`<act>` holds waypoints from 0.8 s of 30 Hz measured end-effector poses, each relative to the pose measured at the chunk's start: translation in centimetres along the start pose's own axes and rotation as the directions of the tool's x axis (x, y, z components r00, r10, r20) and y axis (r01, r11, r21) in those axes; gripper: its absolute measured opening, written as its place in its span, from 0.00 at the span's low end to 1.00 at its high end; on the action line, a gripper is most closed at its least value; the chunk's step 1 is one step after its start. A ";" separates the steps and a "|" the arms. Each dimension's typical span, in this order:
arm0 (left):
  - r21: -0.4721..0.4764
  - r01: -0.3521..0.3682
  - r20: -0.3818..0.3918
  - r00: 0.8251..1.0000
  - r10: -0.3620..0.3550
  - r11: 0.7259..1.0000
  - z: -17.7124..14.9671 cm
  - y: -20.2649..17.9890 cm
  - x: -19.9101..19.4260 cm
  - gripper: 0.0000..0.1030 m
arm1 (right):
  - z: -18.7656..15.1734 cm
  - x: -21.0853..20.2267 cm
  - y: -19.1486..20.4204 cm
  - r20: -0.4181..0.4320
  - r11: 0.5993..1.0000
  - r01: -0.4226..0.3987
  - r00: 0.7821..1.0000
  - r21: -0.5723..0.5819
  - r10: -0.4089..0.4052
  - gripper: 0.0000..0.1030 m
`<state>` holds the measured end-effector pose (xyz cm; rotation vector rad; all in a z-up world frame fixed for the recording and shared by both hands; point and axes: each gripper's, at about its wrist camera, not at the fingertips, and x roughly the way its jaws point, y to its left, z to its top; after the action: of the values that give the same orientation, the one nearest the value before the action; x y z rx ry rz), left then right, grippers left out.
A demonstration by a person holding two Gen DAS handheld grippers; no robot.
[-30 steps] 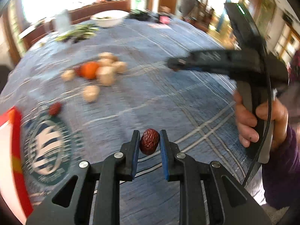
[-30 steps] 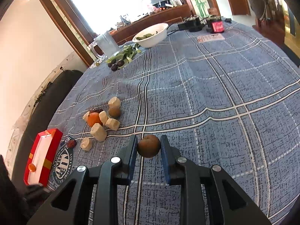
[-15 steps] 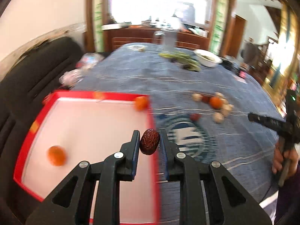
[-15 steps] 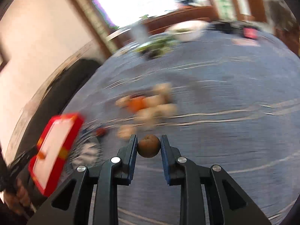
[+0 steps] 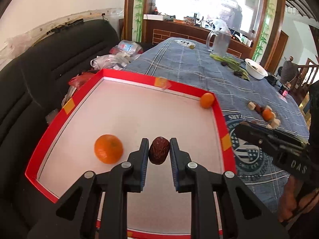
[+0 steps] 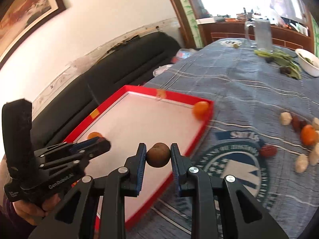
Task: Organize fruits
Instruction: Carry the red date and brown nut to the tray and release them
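My left gripper (image 5: 159,153) is shut on a wrinkled dark red date (image 5: 159,150) and holds it above the white floor of the red-rimmed tray (image 5: 216,109). Two oranges lie in the tray, one near its front left (image 5: 108,148) and one in its far right corner (image 5: 207,100). My right gripper (image 6: 158,155) is shut on a round brown fruit (image 6: 158,155) and hovers over the tray's right rim (image 6: 196,137). Loose fruit remains on the blue cloth: an orange (image 6: 308,135), a red date (image 6: 268,150) and several pale chunks (image 6: 301,163).
A black sofa (image 5: 39,75) runs along the tray's left side with plastic bags (image 5: 117,56) on it. Farther back on the table stand a glass pitcher (image 5: 219,41), green vegetables (image 5: 229,59) and a white bowl (image 5: 256,70).
Both grippers have swung left from the open tablecloth to the red tray, each still holding its fruit. The left gripper is now over the tray floor, the right at its rim.
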<state>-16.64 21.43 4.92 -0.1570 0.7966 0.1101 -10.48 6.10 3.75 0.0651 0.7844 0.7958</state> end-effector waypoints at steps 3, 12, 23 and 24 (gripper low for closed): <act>0.002 -0.009 -0.005 1.000 0.009 1.000 -0.1 0.3 0.4 0.22 | -0.6 0.9 0.8 -0.012 0.999 0.000 1.000 -0.037 -0.001 0.23; 0.014 -0.059 -0.004 0.998 0.059 0.998 0.1 1.0 1.3 0.22 | -1.3 2.3 1.9 -0.065 0.995 -0.025 0.998 -0.093 0.019 0.25; 0.033 -0.114 -0.043 0.992 0.115 0.993 0.1 0.4 2.3 0.25 | -1.3 0.9 1.7 0.011 0.997 0.005 1.000 -0.077 -0.004 0.44; 0.030 -0.119 -0.044 0.992 0.120 0.992 0.1 0.3 2.3 0.34 | -1.2 0.4 1.6 0.040 0.997 0.025 0.999 -0.073 -0.022 0.47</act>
<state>-15.00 21.86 3.35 -0.0858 0.8531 0.2089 -12.10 7.22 3.15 0.0054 0.7170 0.7986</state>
